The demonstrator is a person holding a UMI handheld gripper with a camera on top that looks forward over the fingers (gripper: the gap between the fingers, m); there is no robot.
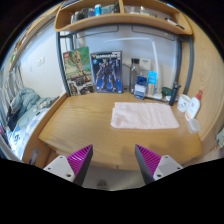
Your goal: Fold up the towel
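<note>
Ahead, folded pale towel (pixel 143 116), gripper (pixel 114 160) open

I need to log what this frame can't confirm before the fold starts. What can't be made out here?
- Towel on the desk, gripper view: too small to tell how many layers it has.
- Posters and the small items by the wall: print and labels too small to read.
- Shelf contents: too small to identify.
- Gripper: open, with only the pink-padded fingertips showing.
</note>
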